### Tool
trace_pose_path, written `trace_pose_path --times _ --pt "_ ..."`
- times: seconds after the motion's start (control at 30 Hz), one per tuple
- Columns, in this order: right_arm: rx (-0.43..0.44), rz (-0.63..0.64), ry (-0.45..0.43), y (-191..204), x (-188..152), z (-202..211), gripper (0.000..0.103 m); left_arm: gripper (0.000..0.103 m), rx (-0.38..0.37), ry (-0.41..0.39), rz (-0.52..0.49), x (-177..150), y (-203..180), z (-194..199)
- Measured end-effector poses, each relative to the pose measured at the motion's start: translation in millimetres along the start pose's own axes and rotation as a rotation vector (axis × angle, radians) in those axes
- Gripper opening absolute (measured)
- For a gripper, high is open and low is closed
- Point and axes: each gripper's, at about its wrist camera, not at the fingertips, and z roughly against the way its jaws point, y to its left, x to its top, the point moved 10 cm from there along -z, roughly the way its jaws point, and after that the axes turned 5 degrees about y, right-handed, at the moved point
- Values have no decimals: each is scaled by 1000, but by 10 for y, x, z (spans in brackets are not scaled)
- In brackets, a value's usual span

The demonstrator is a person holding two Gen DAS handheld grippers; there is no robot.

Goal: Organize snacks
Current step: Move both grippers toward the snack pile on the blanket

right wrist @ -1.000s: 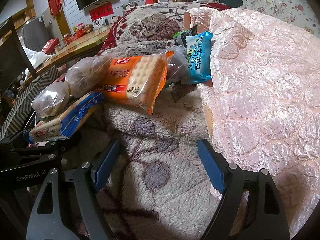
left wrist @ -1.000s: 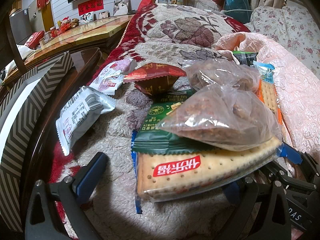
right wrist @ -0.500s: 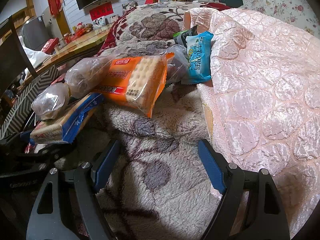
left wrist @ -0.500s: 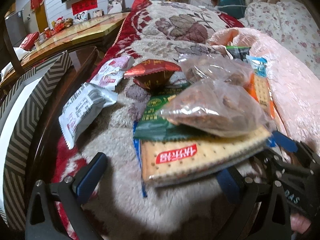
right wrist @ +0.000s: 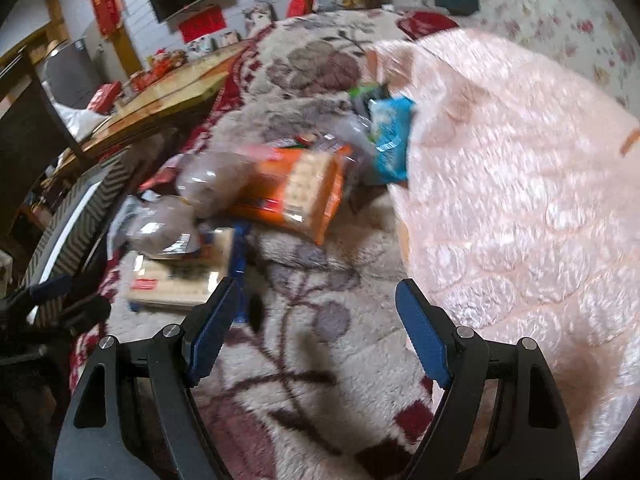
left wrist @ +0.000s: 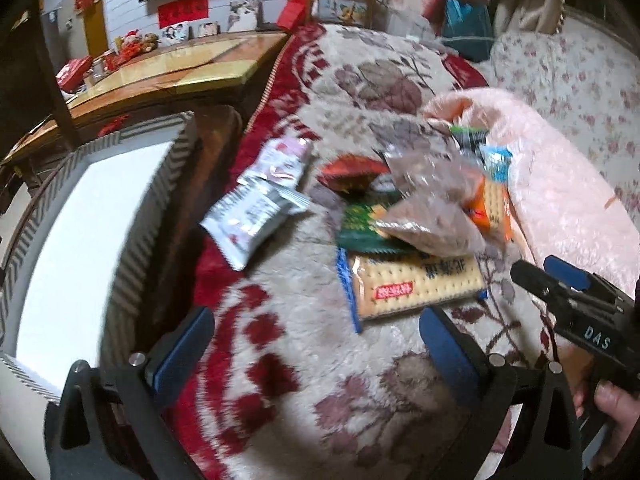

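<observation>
Plush floral blanket (left wrist: 304, 312) in cream, red and mauve covers the seat where the snacks lie in a loose heap. Nearest the left gripper (left wrist: 316, 344) is a cracker pack (left wrist: 416, 284) with blue edging, flat on the blanket and free of both tongs. On its far end rest a green packet (left wrist: 360, 228) and a clear bag of brown pieces (left wrist: 432, 220); a second clear bag (left wrist: 424, 168) sits behind, partly covering an orange cracker pack (right wrist: 296, 192). Motion blur smears all printing, so no label can be read. A red wrapper (left wrist: 352, 172) shows only in part behind the green packet. Left of the heap, apart from it, lie a grey-white pouch (left wrist: 252, 220) and a pink-white pouch (left wrist: 284, 160). A blue packet (right wrist: 390, 140) leans against the pink quilted cover (right wrist: 520, 184), which hides its right edge. Both the left gripper and the right gripper (right wrist: 316, 336) stand wide and hold nothing. A hand (left wrist: 616, 412) grips the right tool at the frame's edge. A zigzag-bordered white box (left wrist: 80, 240) sits to the left.
</observation>
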Motion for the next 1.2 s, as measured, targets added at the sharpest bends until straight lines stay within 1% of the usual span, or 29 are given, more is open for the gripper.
trace_pose_path --times 0.17,0.27,0.37,0.53,0.9,1.07,1.2 --pt "39 59 -10 246 65 86 81 103 26 -28 9 101 118 124" --pt "53 87 -12 367 87 113 81 103 26 -41 29 147 152 160" --pt "70 99 -8 445 97 134 81 103 30 -47 28 174 161 171" --pt "82 108 -19 495 128 204 81 103 33 -51 31 186 183 171" --pt "95 104 -10 521 153 201 81 103 46 -54 42 185 232 155" --pt "99 110 -2 557 140 176 81 103 33 -50 35 178 228 135" --pt "100 112 9 558 133 156 81 103 -4 -33 0 183 224 85"
